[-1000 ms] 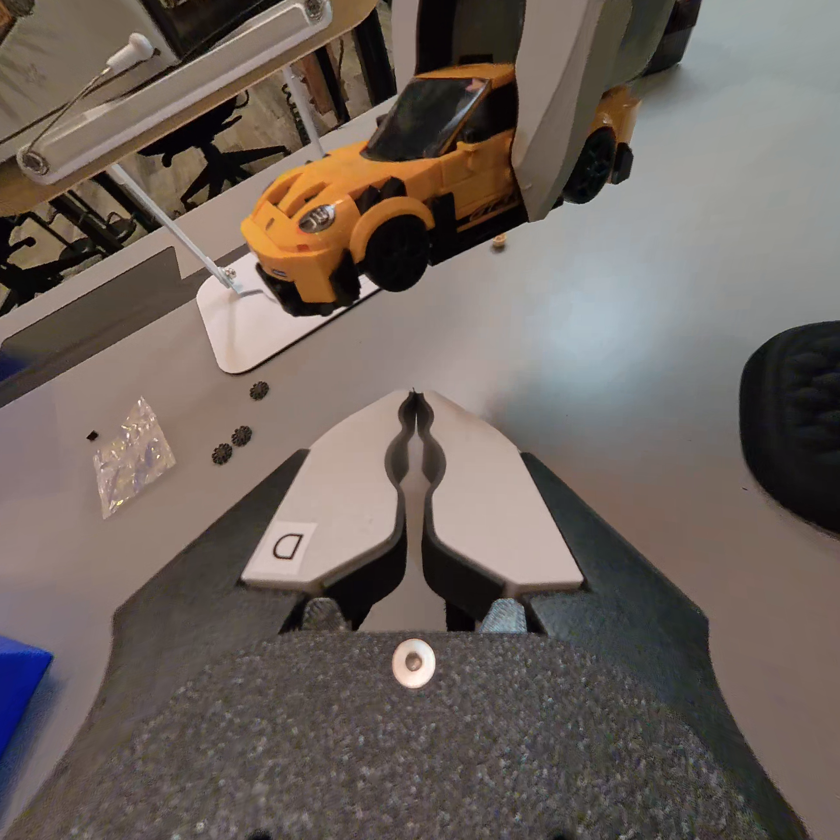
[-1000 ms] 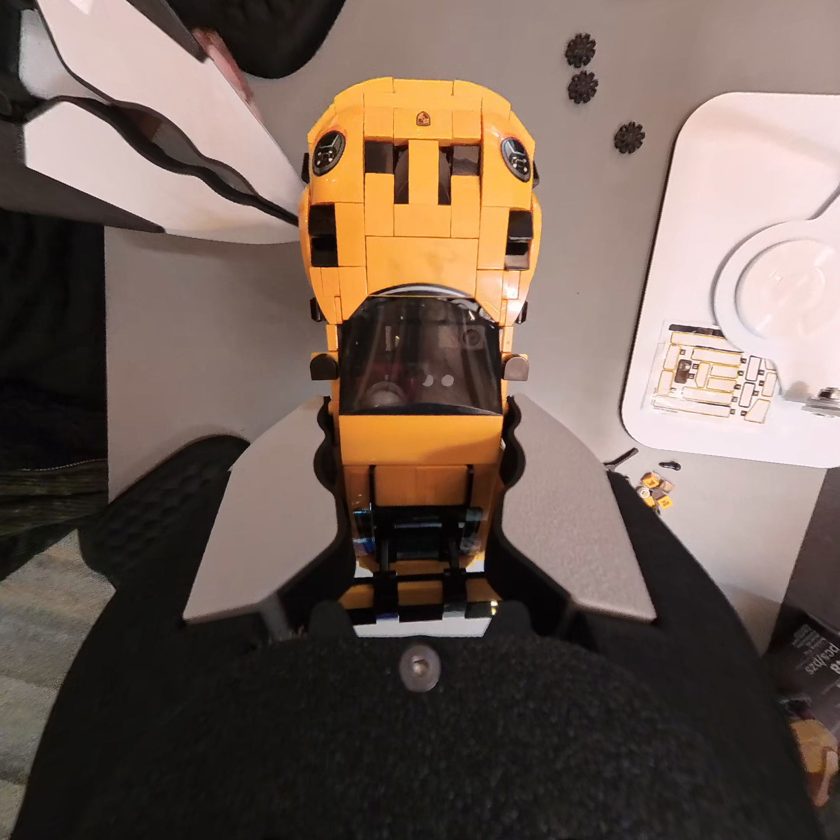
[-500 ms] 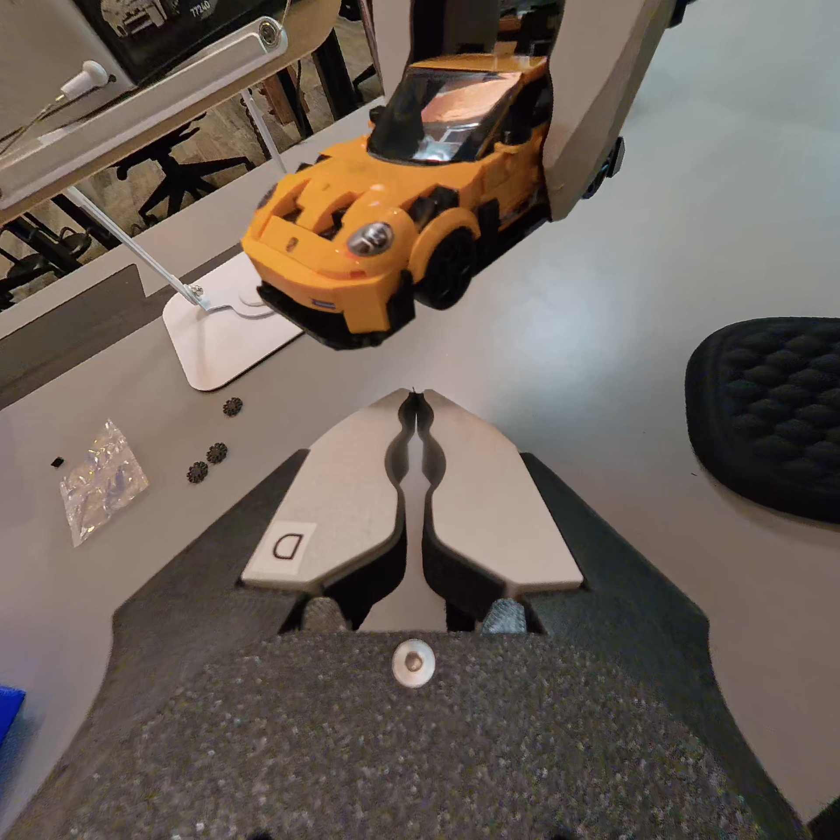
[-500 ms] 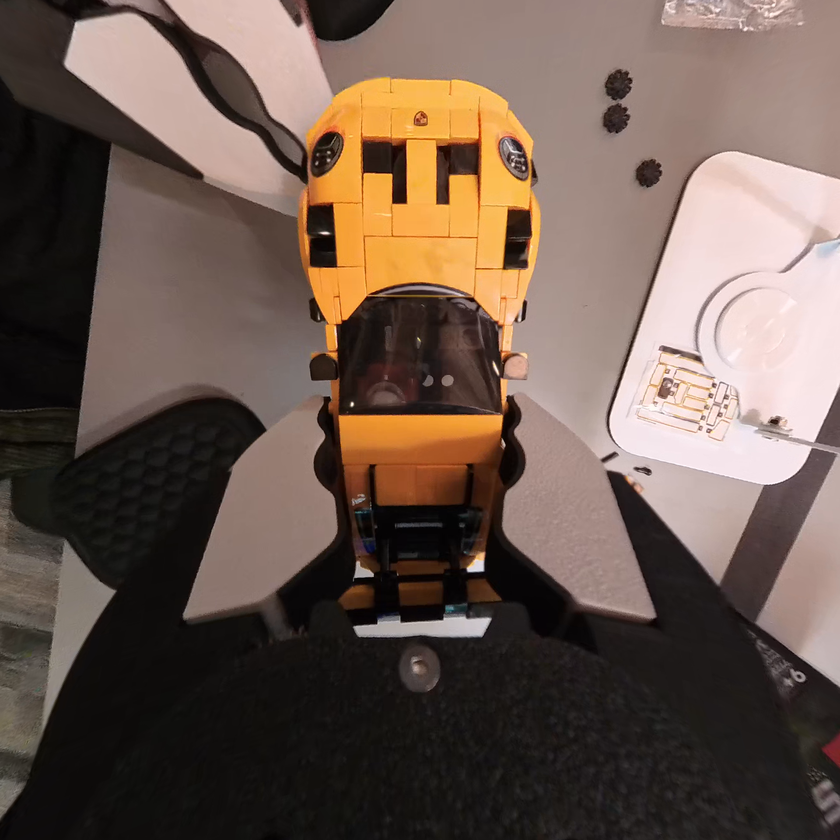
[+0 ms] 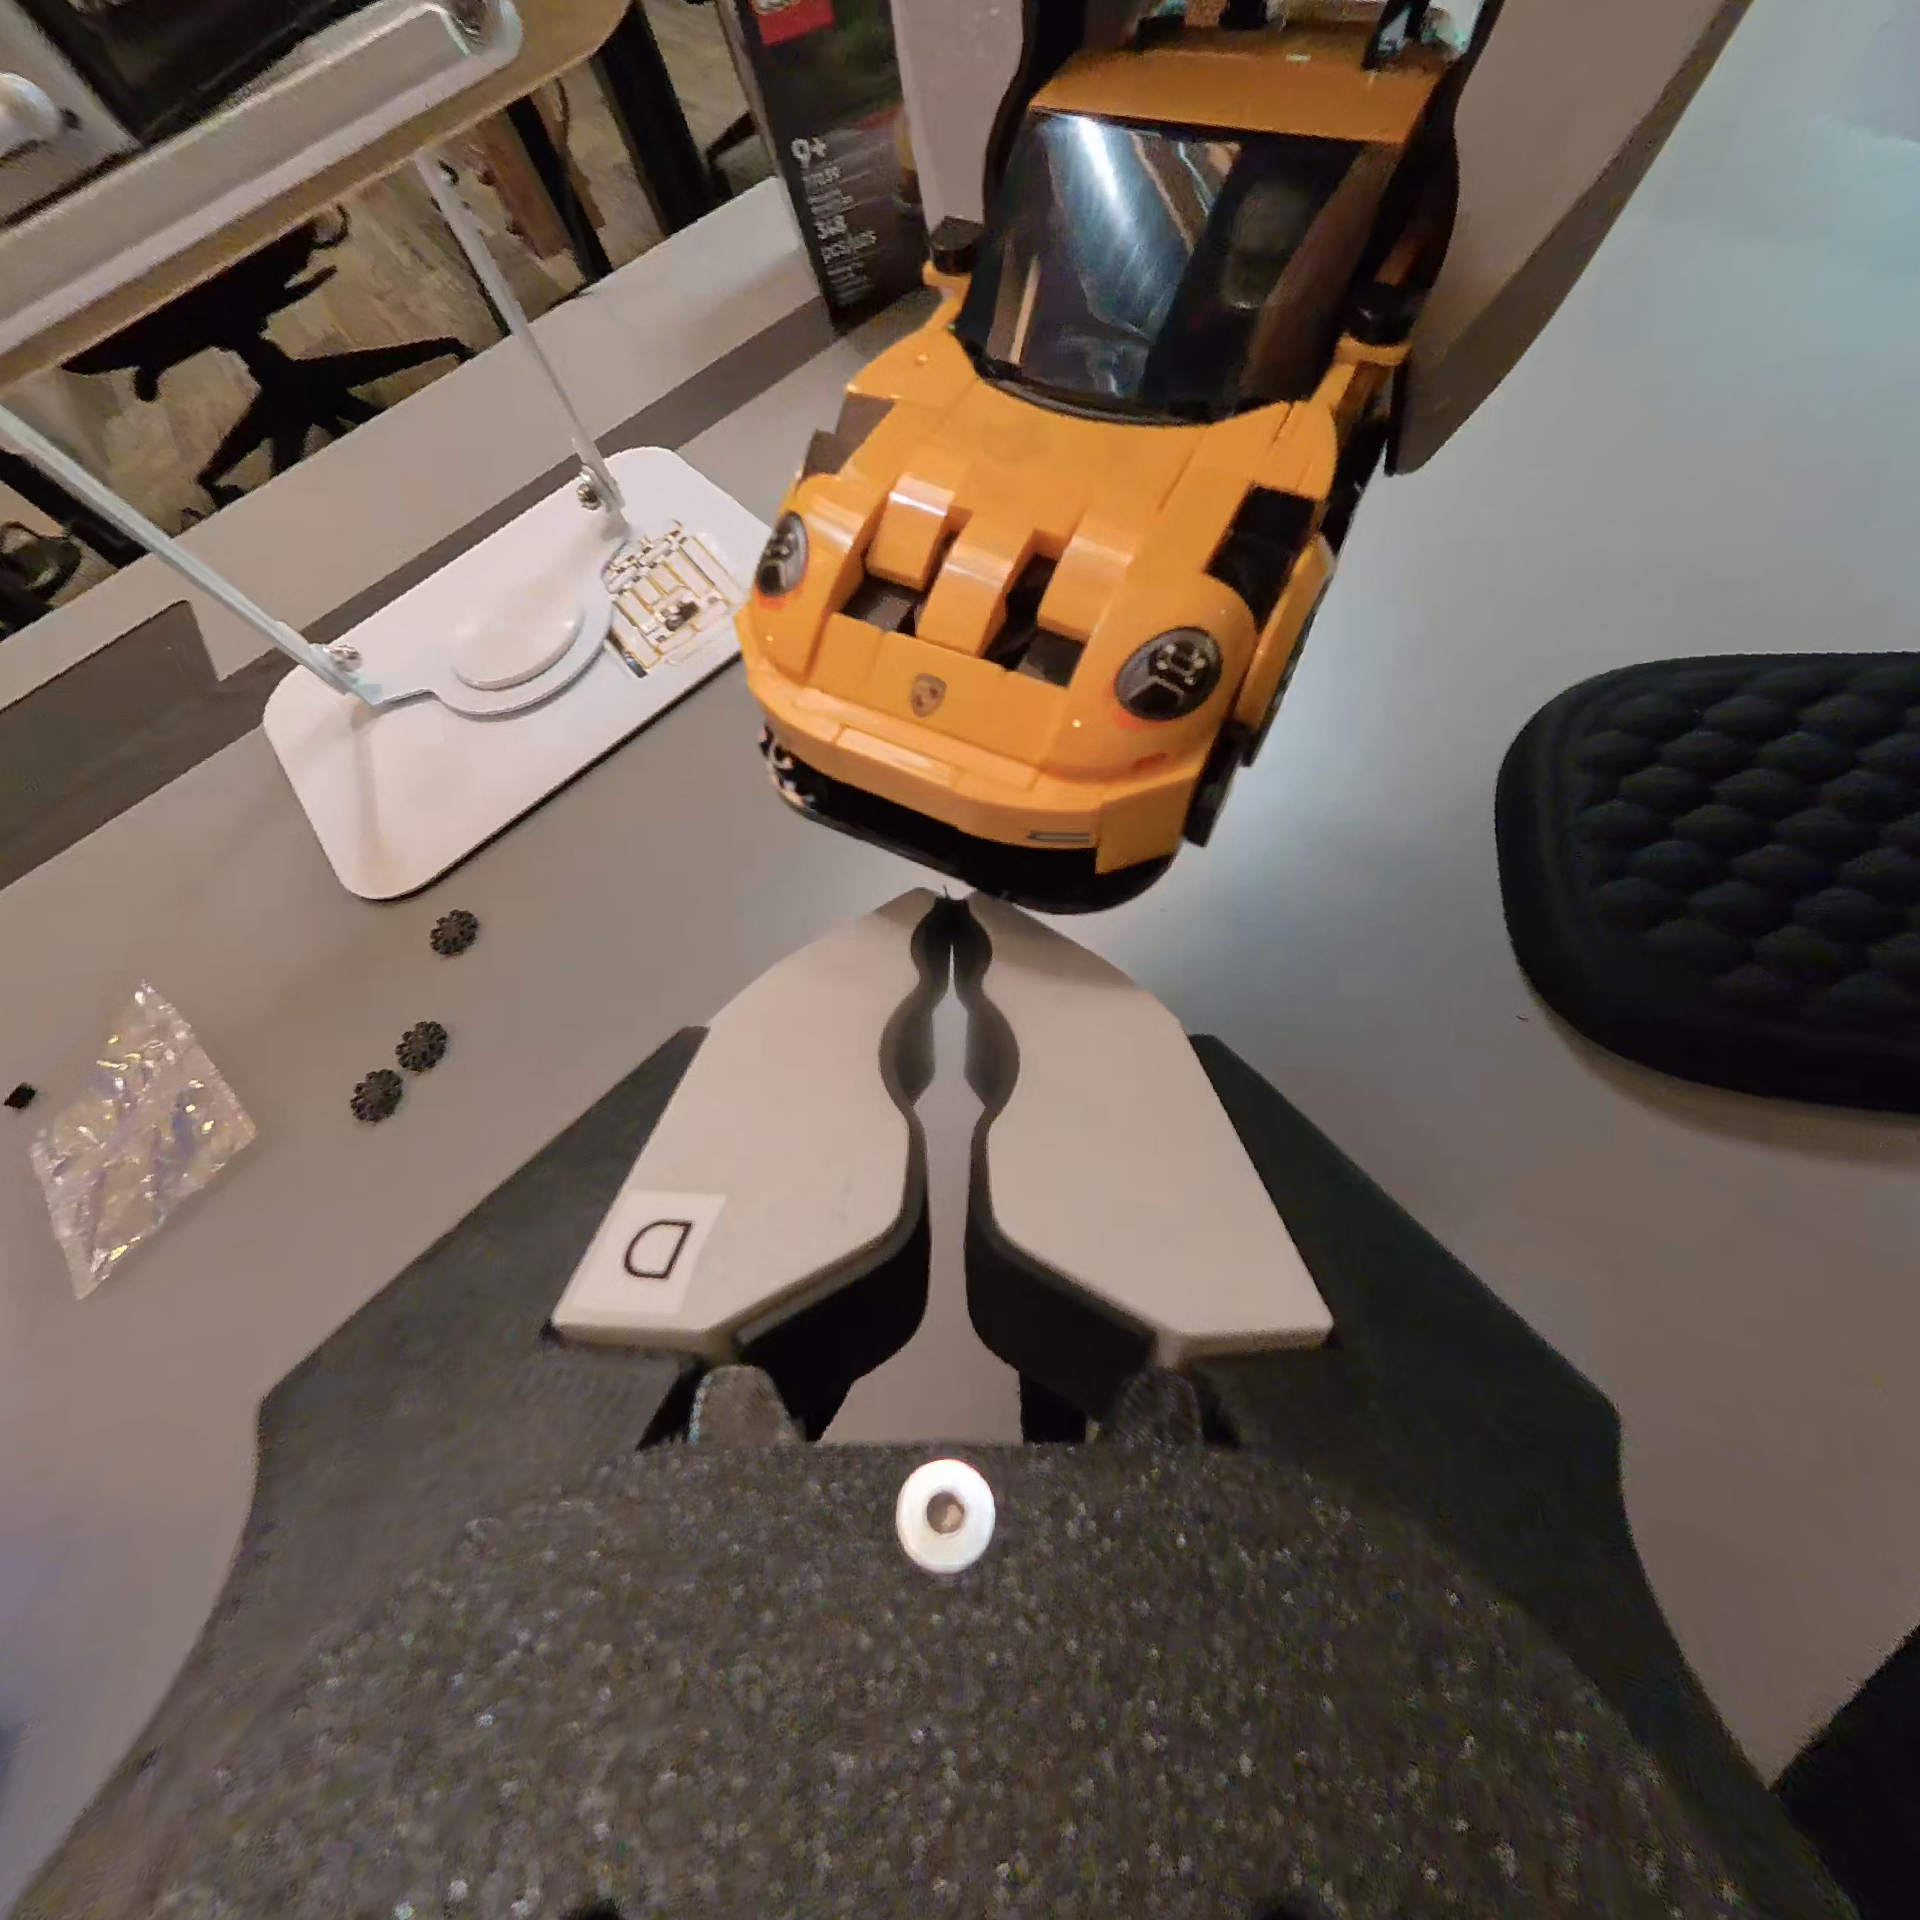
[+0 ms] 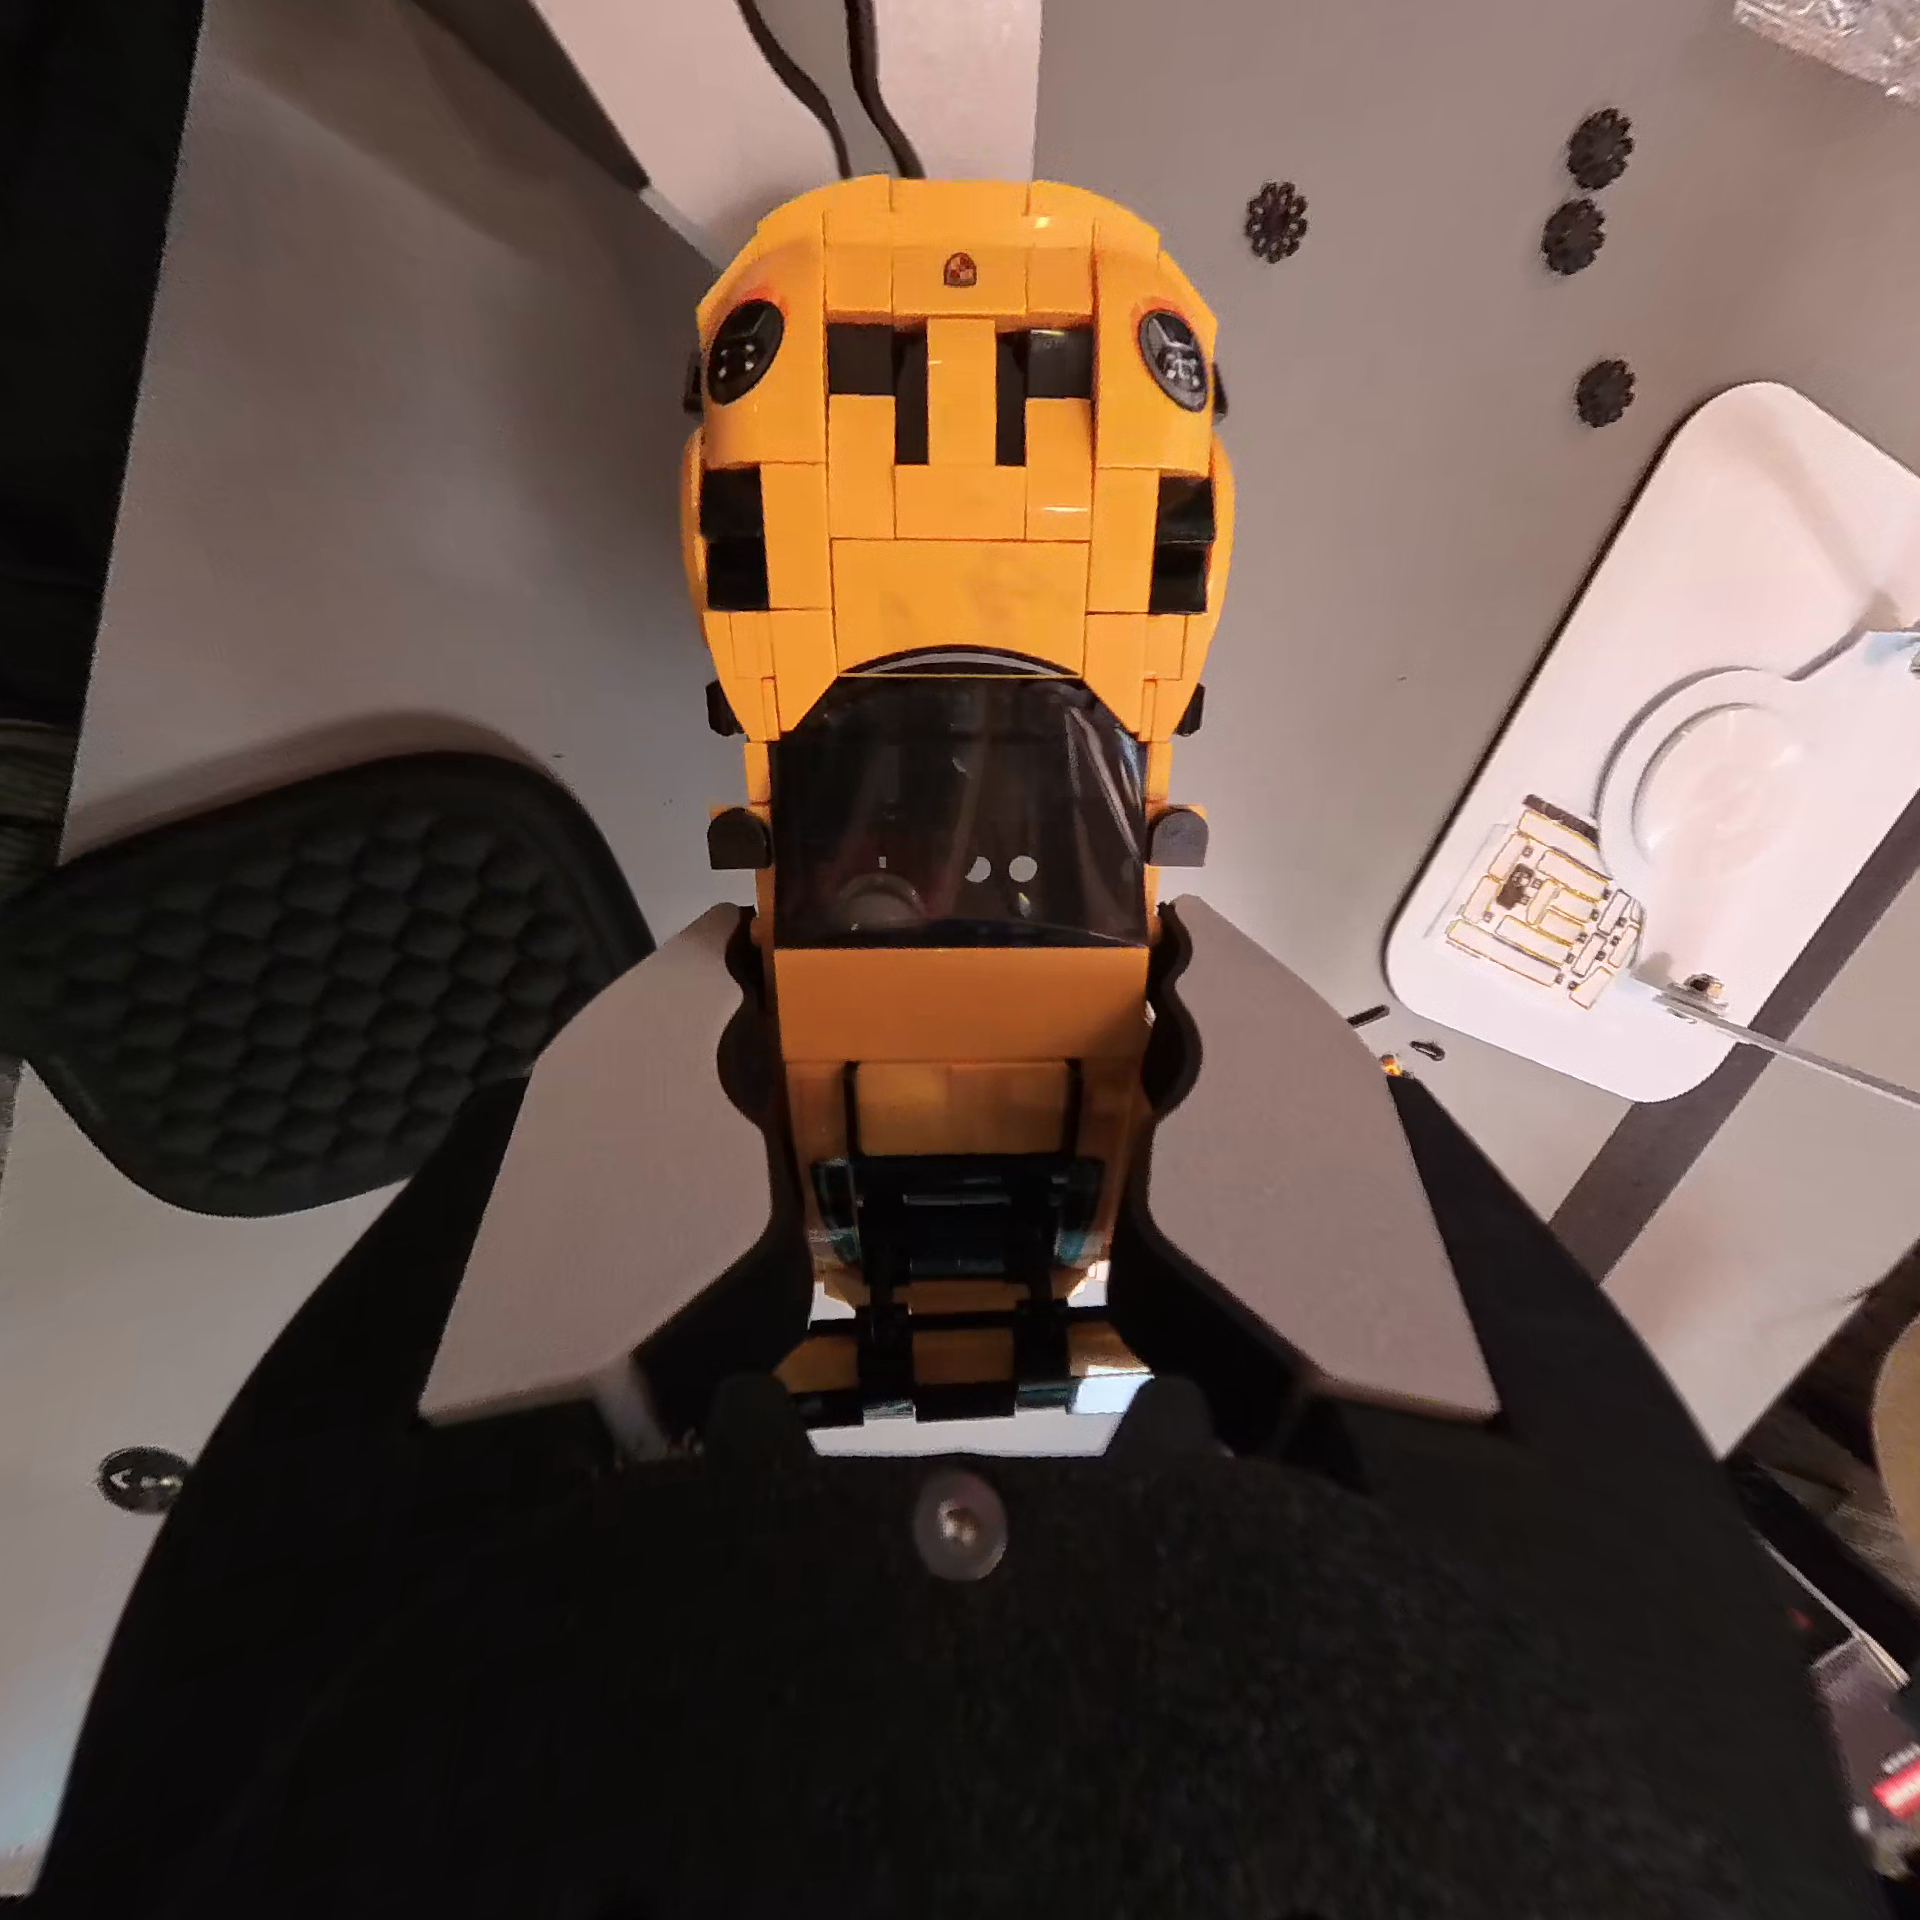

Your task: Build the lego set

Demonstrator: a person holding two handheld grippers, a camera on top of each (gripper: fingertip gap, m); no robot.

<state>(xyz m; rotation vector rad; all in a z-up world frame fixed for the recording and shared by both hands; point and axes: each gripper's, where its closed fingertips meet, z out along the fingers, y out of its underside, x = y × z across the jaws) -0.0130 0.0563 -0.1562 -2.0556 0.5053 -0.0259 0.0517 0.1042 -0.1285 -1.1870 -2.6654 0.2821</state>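
The right gripper (image 6: 961, 935) is holding the yellow brick-built sports car with a dark windscreen (image 6: 956, 582) by its two sides, around the roof and rear part, and is keeping it in the air above the grey table (image 5: 1558, 436), with the nose pointing toward the left gripper (image 5: 948, 906). The left gripper is waiting just below the front bumper with its grey fingers (image 5: 800, 1122) pressed together at the tips; I am seeing nothing between them, though something very thin would be hard to notice. The car is looking nearly finished: body, bonnet, headlights, mirrors and a front wheel are in place. Still, some pieces are lying loose on the table: three small black gear-like round parts (image 5: 421, 1044), which I am guessing are wheel inserts, near a crumpled clear plastic bag (image 5: 135, 1132), and a few tiny pieces near the white flat base of a metal stand (image 6: 1662, 727). A mostly used sticker sheet (image 6: 1538, 914) is resting on that base. A black quilted pad (image 5: 1725, 862) is lying to the side. So I am judging that only the last small details are remaining.
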